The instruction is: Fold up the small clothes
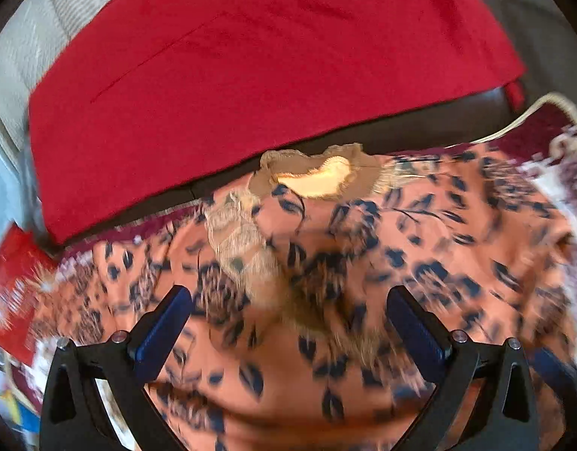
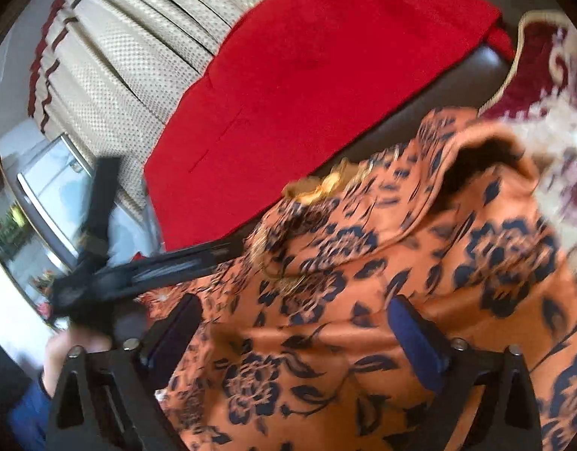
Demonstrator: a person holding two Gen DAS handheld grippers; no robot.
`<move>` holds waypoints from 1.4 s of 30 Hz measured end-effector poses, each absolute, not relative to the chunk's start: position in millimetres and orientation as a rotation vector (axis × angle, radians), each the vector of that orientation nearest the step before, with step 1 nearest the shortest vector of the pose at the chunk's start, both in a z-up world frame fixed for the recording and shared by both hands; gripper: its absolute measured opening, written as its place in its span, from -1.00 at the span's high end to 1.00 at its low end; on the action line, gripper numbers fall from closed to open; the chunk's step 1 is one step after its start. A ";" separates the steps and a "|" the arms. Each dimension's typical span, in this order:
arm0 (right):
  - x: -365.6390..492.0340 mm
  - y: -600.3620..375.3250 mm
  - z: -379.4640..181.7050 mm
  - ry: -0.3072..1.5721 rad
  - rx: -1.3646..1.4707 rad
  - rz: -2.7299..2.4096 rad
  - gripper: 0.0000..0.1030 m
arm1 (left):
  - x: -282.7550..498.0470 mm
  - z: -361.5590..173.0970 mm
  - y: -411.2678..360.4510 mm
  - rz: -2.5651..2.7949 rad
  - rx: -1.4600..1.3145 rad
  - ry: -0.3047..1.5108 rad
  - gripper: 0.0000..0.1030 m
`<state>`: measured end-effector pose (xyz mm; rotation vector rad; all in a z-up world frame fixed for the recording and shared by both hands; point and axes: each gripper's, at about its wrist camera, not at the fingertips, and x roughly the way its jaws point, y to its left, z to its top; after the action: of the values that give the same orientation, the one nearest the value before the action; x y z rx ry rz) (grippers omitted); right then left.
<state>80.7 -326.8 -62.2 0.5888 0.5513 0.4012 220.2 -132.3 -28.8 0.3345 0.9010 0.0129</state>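
Biggest thing here is the red cloth (image 1: 251,75), spread flat over a dark brown seat (image 1: 420,127) with a cream dotted curtain (image 2: 138,56) hanging behind it. Under everything up front there's a maroon and cream patterned rug (image 1: 544,131), or maybe a blanket, can't tell which.

The piece being folded is an orange top (image 1: 401,248) with dark blue flowers all over it. It's lying on the rug just in front of the red cloth, its neckline (image 1: 318,176) pointing at the cloth, tan lace around the collar and a pale yellow lining showing inside. From the right side you can see one edge of it humped up into a loose fold (image 2: 487,158), so it's not lying flat there.

The left gripper (image 1: 288,308) hangs over the middle of the top, jaws spread wide with nothing between them but fabric below. The right gripper (image 2: 296,319) is the same, jaws wide apart and gripping nothing, over the lower part of the top. Pictures are pretty blurry.

Off to the left, a red packet (image 1: 14,293) sits on the rug's edge.
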 end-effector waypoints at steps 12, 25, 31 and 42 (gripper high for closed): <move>71.8 -349.1 -89.7 0.566 0.582 0.295 -0.45 | 218.7 -45.0 11.4 0.196 -0.189 0.840 0.30; 80.7 -347.4 -101.5 0.587 0.597 0.287 -0.46 | 230.6 -48.9 45.3 -0.091 -0.527 0.970 -0.70; 82.1 -346.2 -101.6 0.586 0.603 0.295 -0.46 | 237.9 -71.0 36.2 -0.103 -0.646 1.054 -0.53; 82.7 -346.1 -102.8 0.583 0.593 0.292 -0.46 | 222.4 -11.0 46.5 -0.062 -0.462 0.818 0.90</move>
<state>82.7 -346.1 -102.8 0.5930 0.5827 0.2925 222.4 46.5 -11.0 -0.4621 0.8185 -0.0618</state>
